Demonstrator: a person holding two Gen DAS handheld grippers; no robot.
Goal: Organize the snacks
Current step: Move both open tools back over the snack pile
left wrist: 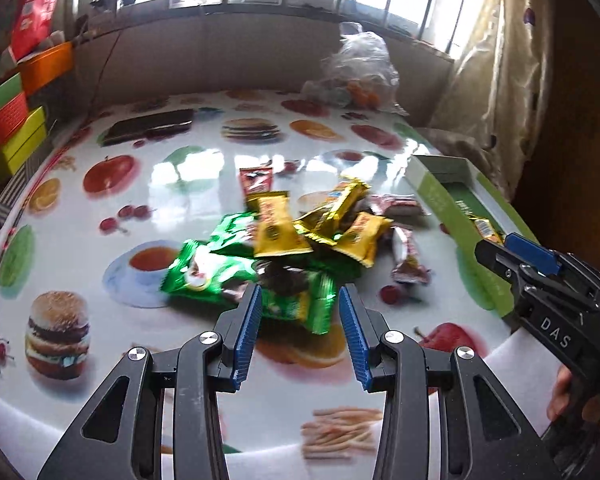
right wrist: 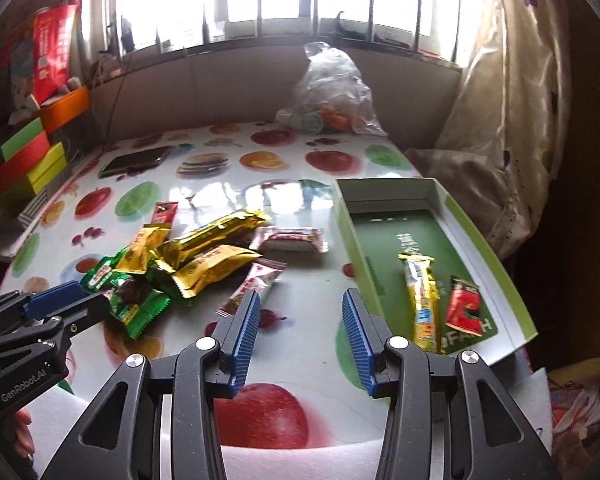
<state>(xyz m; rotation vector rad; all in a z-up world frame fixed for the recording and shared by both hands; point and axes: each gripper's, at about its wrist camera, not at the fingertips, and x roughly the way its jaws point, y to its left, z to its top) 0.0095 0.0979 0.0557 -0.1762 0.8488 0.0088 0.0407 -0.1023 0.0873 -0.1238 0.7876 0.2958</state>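
A loose pile of snacks lies mid-table: green packets (left wrist: 228,276) nearest, yellow packets (left wrist: 280,228) on top, a red stick packet (left wrist: 256,180) behind, and pink-white packets (left wrist: 400,204) to the right. My left gripper (left wrist: 300,296) hovers open just in front of the green packets, nothing between its fingers. My right gripper (right wrist: 300,296) is open over bare table between the pile (right wrist: 196,256) and a shallow green-and-white box (right wrist: 486,254). Inside that box lie a yellow bar (right wrist: 420,292) and a red packet (right wrist: 464,308). Each gripper shows in the other's view: right gripper (left wrist: 512,256), left gripper (right wrist: 60,304).
A clear plastic bag with oranges (right wrist: 332,96) stands at the table's far edge. A dark flat object (right wrist: 136,160) lies far left. Stacked coloured boxes (right wrist: 32,160) line the left side and a curtain (right wrist: 500,120) hangs on the right. A hand (left wrist: 560,396) holds the right gripper.
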